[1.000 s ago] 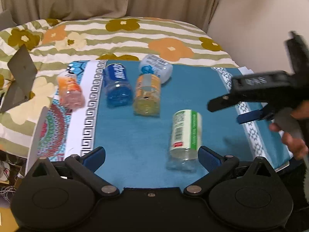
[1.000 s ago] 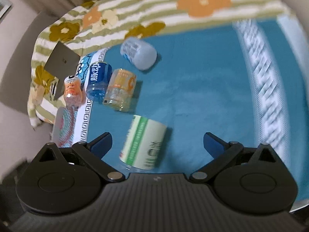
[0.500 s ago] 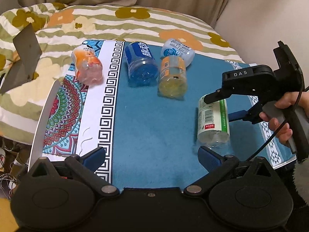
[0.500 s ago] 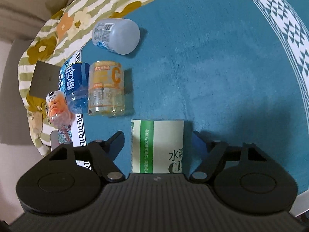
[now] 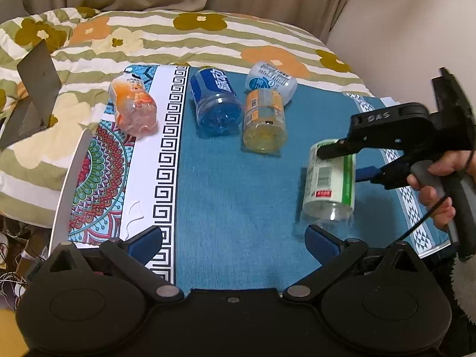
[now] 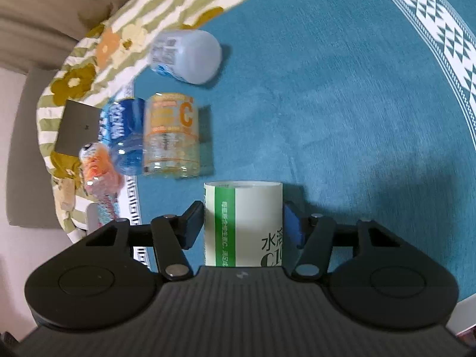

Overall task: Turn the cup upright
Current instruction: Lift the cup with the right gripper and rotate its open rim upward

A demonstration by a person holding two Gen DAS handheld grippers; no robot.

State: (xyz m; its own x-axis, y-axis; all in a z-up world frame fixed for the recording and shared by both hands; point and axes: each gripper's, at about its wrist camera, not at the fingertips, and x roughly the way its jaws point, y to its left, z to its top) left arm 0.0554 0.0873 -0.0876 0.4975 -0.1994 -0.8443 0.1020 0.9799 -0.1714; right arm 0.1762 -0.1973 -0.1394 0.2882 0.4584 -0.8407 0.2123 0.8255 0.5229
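Observation:
A clear plastic cup with a white and green label (image 5: 330, 180) lies on its side on the blue mat (image 5: 232, 184), open clear end toward me. My right gripper (image 5: 342, 160) is shut on it, one finger on each side of the label; in the right wrist view the cup (image 6: 242, 223) fills the gap of that gripper (image 6: 242, 226). My left gripper (image 5: 233, 239) is open and empty, low over the mat's near edge, left of the cup.
Several other cups lie on their sides at the back: orange (image 5: 132, 108), blue (image 5: 215, 101), yellow (image 5: 263, 119) and white (image 5: 272, 77). A flowered striped blanket (image 5: 184, 35) lies behind the mat. A grey laptop (image 5: 32, 92) stands at the left.
My right gripper came down over the green-label cup and its fingers closed onto the cup's sides. The left gripper drew back and turned slightly; it stays open.

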